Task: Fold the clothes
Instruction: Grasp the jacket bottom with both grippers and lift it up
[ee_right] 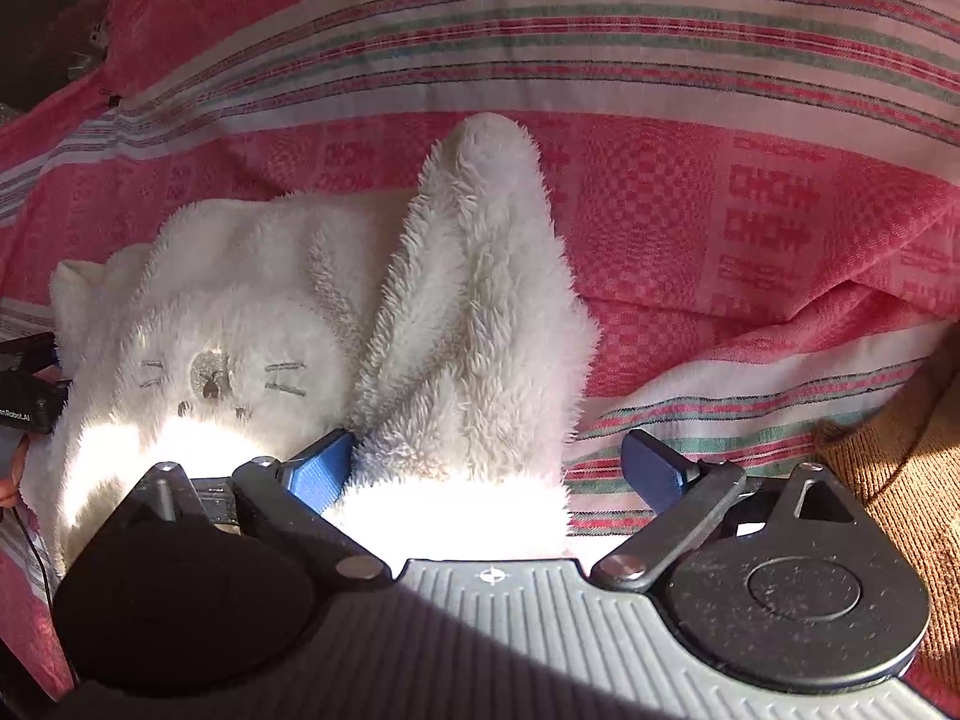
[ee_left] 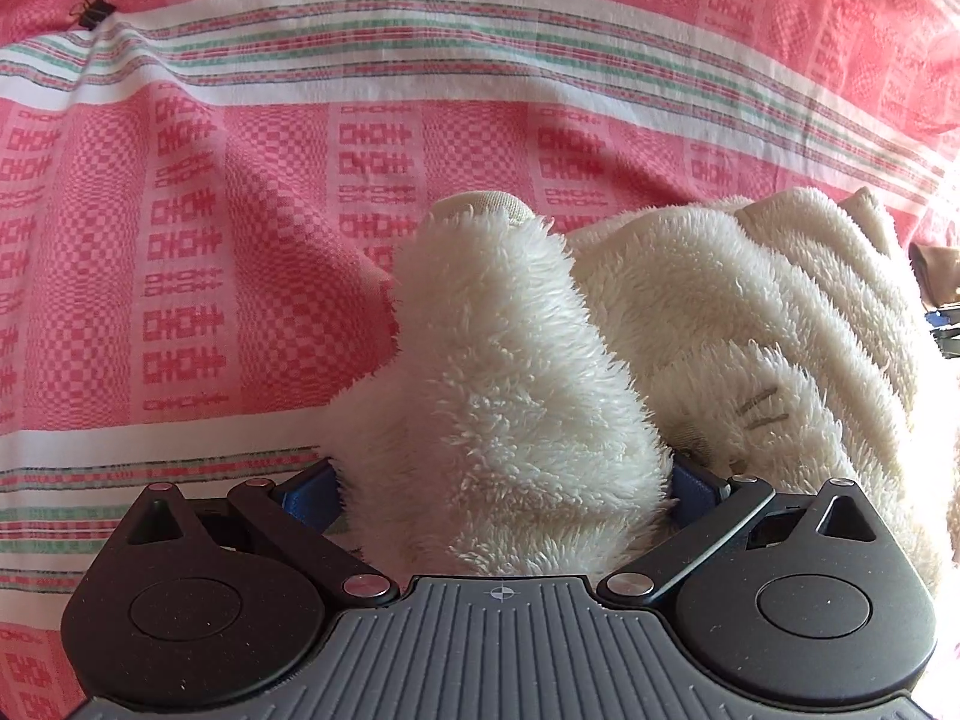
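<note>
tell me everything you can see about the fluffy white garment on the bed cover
The white garment looks like plush cream fleece with an embroidered animal face and whiskers. It lies flat on the pink patterned cover, part sunlit. One sleeve lies between the open right tongs; the other fills the left tongs, blue pads at its sides.

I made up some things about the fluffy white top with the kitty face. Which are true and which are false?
1. The fluffy white top lies on a pink patterned cloth. True.
2. The top has a dog face. False: it is a cat face with whiskers.
3. The right hand-held gripper is squeezed shut. False: its jaws stand wide open, with a sleeve between them.
4. A sleeve lies between the left hand-held gripper's fingers. True.
</note>
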Motion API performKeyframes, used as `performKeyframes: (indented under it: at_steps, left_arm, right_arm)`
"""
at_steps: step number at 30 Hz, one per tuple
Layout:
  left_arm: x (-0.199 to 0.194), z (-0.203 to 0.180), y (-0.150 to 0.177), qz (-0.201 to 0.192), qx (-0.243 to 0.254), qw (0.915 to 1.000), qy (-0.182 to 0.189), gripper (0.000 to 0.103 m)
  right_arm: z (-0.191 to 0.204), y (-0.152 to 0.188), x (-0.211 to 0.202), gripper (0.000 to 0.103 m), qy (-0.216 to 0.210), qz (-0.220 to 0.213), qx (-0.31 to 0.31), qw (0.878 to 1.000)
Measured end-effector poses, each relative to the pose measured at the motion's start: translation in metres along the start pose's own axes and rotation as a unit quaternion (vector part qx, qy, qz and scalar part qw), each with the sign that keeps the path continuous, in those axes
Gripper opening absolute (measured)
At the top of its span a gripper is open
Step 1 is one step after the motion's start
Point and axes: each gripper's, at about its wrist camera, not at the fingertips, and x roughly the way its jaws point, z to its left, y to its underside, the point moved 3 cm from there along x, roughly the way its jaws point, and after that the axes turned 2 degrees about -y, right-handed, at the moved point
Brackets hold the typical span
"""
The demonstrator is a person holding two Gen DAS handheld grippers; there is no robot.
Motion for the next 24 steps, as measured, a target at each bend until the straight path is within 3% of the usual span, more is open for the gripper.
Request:
performKeyframes:
  at_steps: [3, 6, 8, 10, 12, 13, 17, 24]
  left_arm:
    - [-0.005, -0.003, 0.002, -0.005, 0.008, 1.0000, -0.003, 0.101]
    - [-0.022, -0.017, 0.008, -0.036, 0.066, 0.9971, -0.012, 0.086]
    - [-0.030, -0.021, 0.014, -0.046, 0.091, 0.9946, -0.017, 0.085]
    - [-0.032, -0.015, 0.013, -0.044, 0.092, 0.9947, -0.016, 0.087]
    - [-0.031, -0.003, 0.010, -0.037, 0.068, 0.9968, -0.016, 0.101]
    - [-0.031, 0.003, 0.009, -0.034, 0.053, 0.9979, -0.016, 0.103]
    - [-0.022, 0.010, 0.012, -0.004, 0.016, 0.9998, 0.009, 0.102]
    - [0.001, -0.014, 0.007, 0.027, 0.049, 0.9976, 0.041, 0.102]
  right_arm:
    - [-0.001, 0.002, -0.001, 0.097, 0.004, -0.001, 0.006, 1.000]
    - [-0.001, 0.003, -0.001, 0.097, 0.006, 0.000, 0.009, 1.000]
    - [-0.001, 0.004, 0.000, 0.097, 0.006, -0.001, 0.010, 1.000]
    - [0.000, 0.004, 0.000, 0.098, 0.006, -0.001, 0.011, 1.000]
    - [0.001, 0.003, 0.001, 0.098, 0.007, 0.001, 0.012, 1.000]
    - [0.001, 0.003, 0.001, 0.098, 0.007, 0.004, 0.015, 1.000]
    - [0.000, -0.001, 0.001, 0.098, 0.005, 0.020, 0.024, 0.999]
    - [-0.001, -0.007, 0.005, 0.100, 0.000, 0.029, 0.027, 0.999]
